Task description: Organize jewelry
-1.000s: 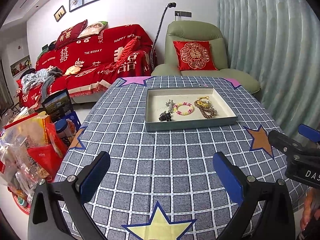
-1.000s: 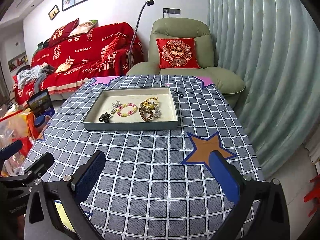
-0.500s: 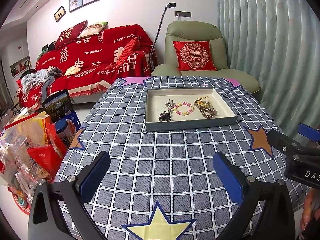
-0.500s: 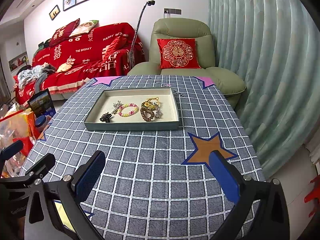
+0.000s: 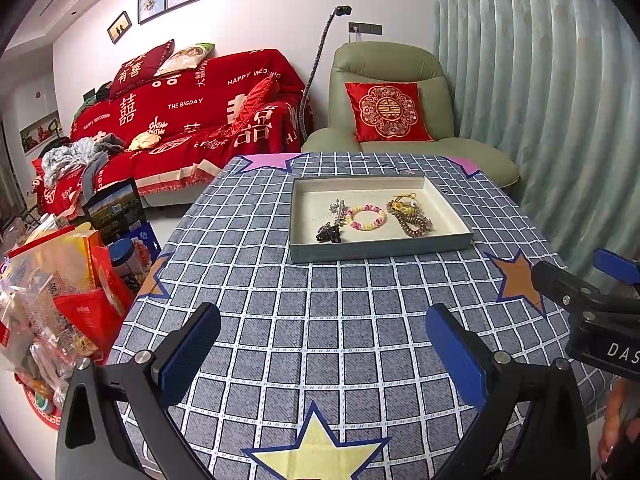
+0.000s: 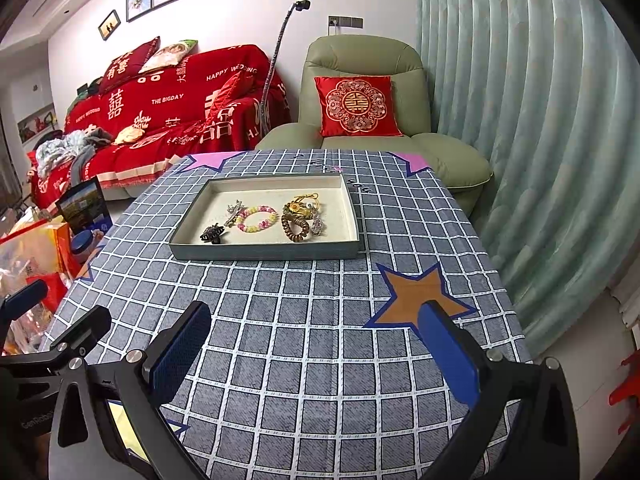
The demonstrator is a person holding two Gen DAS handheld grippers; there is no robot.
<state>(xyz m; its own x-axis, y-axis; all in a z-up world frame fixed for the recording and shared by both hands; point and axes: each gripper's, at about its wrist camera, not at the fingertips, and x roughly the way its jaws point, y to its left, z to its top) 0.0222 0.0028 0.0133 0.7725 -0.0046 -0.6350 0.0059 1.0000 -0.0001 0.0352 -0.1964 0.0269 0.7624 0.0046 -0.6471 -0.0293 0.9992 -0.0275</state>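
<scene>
A shallow grey tray sits on the far half of the checked table. In it lie a black hair claw, a silver clip, a pink and yellow bead bracelet, a brown coil hair tie and a gold trinket. My left gripper is open and empty over the near table. My right gripper is open and empty, to the right of the left one.
The table wears a grey checked cloth with star patches. A green armchair stands behind it, a red sofa at back left, curtains on the right. Bags and boxes crowd the floor at left.
Both grippers have drifted very slightly; the view has hardly shifted. Nothing in the tray has moved.
</scene>
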